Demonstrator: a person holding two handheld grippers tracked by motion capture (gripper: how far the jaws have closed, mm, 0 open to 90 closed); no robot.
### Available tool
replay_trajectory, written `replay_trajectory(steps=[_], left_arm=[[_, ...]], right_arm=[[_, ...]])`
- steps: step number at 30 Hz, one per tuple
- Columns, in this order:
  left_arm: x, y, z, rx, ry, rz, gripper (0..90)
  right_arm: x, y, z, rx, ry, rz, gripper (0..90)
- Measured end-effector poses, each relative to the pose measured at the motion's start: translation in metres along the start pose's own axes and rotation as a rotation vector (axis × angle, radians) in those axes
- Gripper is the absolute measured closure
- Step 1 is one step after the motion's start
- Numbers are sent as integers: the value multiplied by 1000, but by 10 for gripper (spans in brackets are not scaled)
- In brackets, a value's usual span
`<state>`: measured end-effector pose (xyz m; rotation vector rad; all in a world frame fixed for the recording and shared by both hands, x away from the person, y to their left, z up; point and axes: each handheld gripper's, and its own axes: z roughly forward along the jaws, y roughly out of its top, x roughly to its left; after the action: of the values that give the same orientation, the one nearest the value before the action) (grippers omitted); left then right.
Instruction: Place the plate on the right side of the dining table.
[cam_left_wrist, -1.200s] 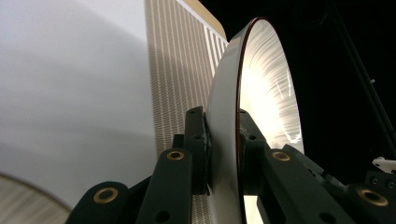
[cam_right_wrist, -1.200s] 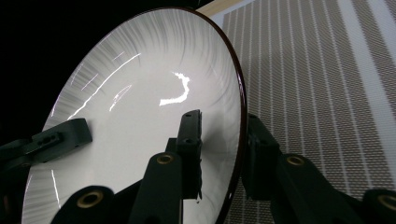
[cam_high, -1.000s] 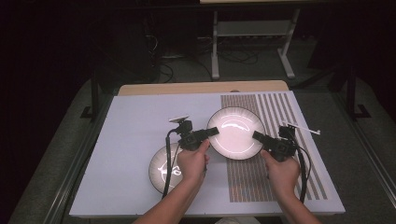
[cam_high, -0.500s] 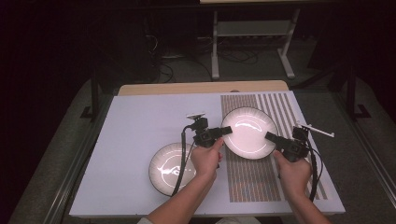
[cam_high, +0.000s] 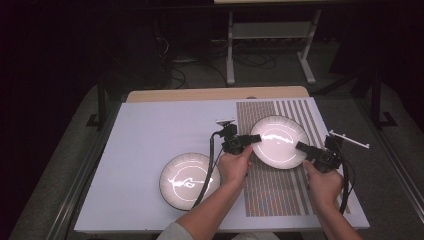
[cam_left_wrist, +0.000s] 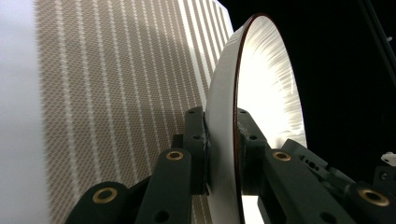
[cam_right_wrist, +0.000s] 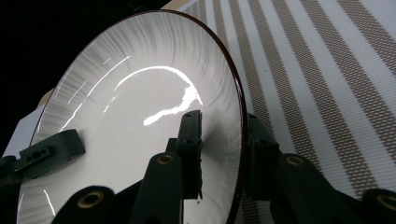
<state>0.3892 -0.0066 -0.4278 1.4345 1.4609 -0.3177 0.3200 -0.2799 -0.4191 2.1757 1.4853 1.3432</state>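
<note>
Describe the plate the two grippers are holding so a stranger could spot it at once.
Start at the table and find its brown-striped mat on the right. Above it is the held plate, pinched at opposite rims by the left gripper and right gripper. The other plate lies untouched.

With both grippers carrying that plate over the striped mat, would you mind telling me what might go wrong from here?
1. The plate is pinched only at its thin rim, by the left gripper and the right gripper on opposite edges; if the hands drift apart or tilt unevenly, the glossy rim could slip out.
2. A second plate lies close beside the left forearm; a low pass could knock it.
</note>
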Motion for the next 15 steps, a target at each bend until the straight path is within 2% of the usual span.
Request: replay_trajectory(steps=[4, 8, 12, 15], left_arm=[[1, -1, 16, 14, 1, -4, 776], [3, -1, 23, 16, 14, 8, 776], [10, -2, 33, 24, 22, -21, 773], [12, -2, 37, 30, 25, -20, 771]], right_arm=[[-10, 6, 2, -10, -25, -10, 714], [-20, 6, 10, -5, -28, 6, 714], [-24, 8, 18, 6, -45, -5, 714], [-27, 9, 22, 15, -56, -7, 716]])
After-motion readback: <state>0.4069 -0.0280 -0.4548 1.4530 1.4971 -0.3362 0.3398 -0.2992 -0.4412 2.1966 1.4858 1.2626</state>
